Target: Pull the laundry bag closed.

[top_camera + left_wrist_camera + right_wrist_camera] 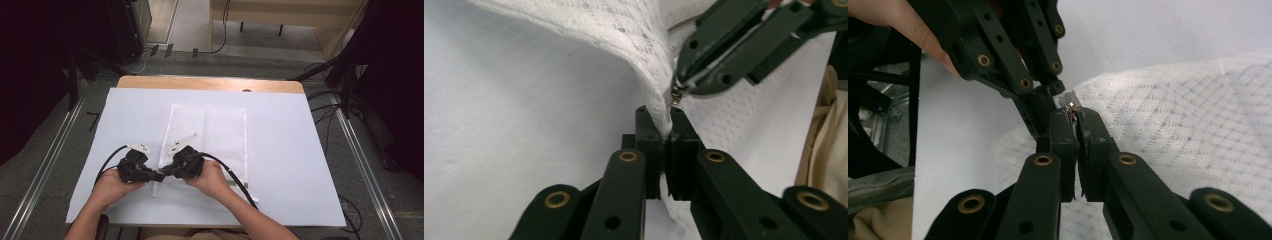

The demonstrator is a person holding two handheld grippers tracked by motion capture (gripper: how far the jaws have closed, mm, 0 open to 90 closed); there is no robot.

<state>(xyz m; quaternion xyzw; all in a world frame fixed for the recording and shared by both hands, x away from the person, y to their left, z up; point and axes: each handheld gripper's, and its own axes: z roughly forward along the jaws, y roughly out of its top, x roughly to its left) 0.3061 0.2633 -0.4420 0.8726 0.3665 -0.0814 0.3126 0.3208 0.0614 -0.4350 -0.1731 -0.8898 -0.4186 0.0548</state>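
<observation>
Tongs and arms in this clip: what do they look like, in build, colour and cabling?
Both are black, handheld units. The left tongs and right tongs each carry a white three-cornered plate on top and trail a black cable. In the gripper views the jaws are flat black link bars with brass-coloured rivets and blocky pads. The forearms are bare, no sleeves in the high view.

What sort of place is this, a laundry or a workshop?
Probably a lab or recording studio, not a laundry: a white-covered table holds one mesh laundry bag, black curtains hang on both sides, and cables trail across the floor.
</observation>
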